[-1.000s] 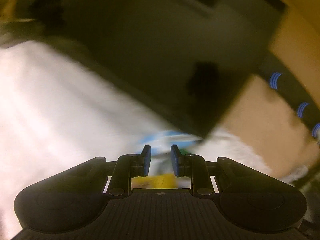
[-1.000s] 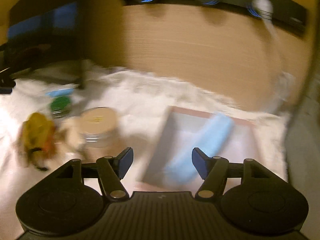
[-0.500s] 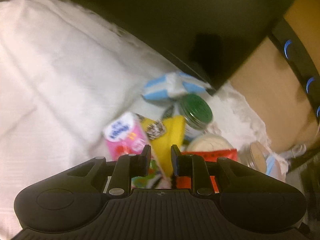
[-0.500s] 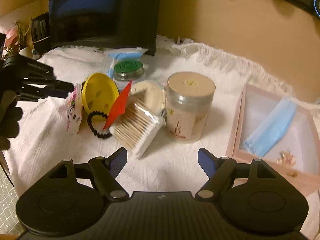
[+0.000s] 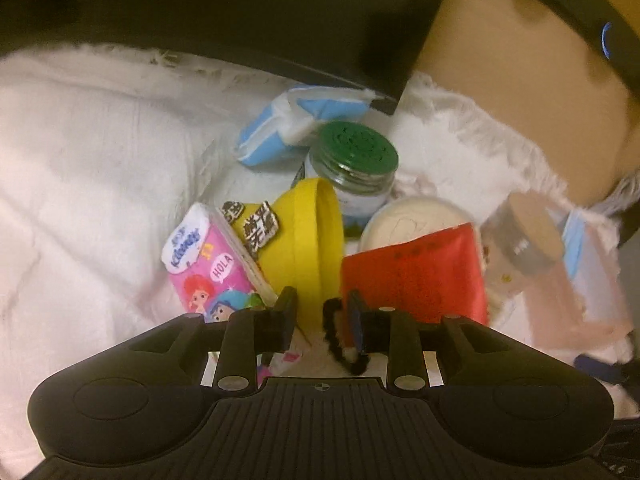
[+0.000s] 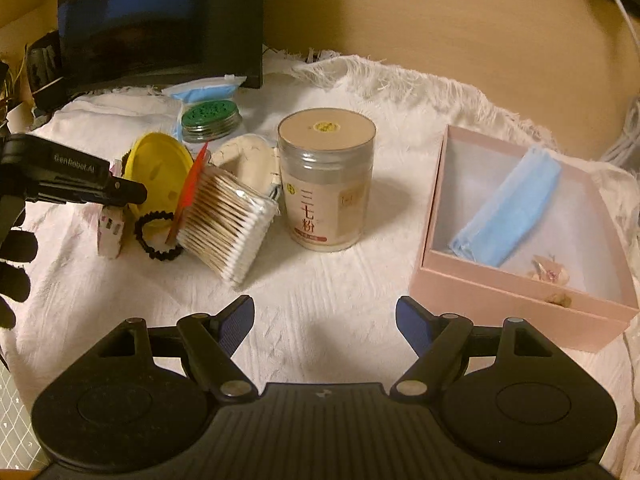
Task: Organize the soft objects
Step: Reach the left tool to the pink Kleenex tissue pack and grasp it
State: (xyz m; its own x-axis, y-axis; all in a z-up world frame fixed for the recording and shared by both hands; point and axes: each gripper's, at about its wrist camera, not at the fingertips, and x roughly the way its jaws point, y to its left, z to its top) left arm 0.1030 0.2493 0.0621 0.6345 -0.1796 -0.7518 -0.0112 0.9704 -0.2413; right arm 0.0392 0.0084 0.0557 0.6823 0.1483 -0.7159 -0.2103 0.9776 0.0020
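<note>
From my left wrist camera, the left gripper (image 5: 322, 314) hangs low over the clutter, jaws narrow and holding nothing, with the black hair tie (image 5: 340, 340) just at the right fingertip. Ahead sit the yellow lid (image 5: 308, 240), a pink tissue pack (image 5: 208, 264) and a red packet (image 5: 416, 272).

My right wrist camera adds what that view hides: the pink box (image 6: 516, 304) on the white cloth (image 6: 328, 304), a blue face mask (image 6: 508, 208) inside it, and cotton swabs (image 6: 228, 224) beside a tall jar (image 6: 326, 180). The right gripper (image 6: 325, 326) has its jaws wide and empty.
</note>
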